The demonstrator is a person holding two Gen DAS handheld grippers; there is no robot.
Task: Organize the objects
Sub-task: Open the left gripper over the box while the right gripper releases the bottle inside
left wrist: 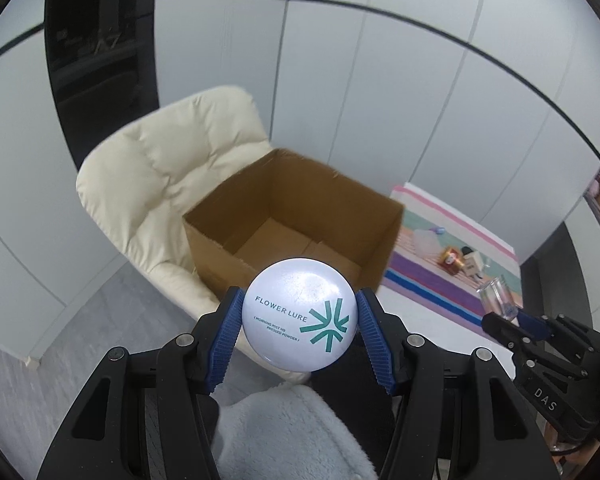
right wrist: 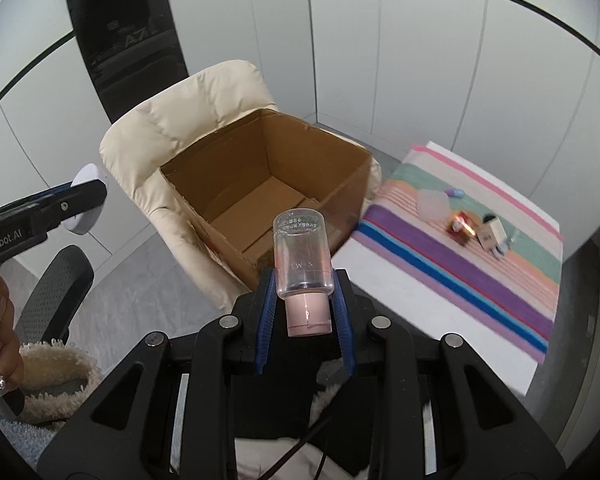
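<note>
Jaws both gripping: left gripper (left wrist: 299, 322) on compact (left wrist: 299, 314), right gripper (right wrist: 303, 300) on bottle (right wrist: 302, 258). Box (right wrist: 340, 208) ahead looks empty; few items left on far-right cloth (right wrist: 480, 280), so early in task

light: bright, even | glare: compact lid (left wrist: 300, 314) | blur: table items | edges: fisheye-bent, vignetted

The box (right wrist: 268, 184) is open on top w/ lots of room inside, prob. bare. The chair (right wrist: 172, 128) back stands right behind it.
</note>
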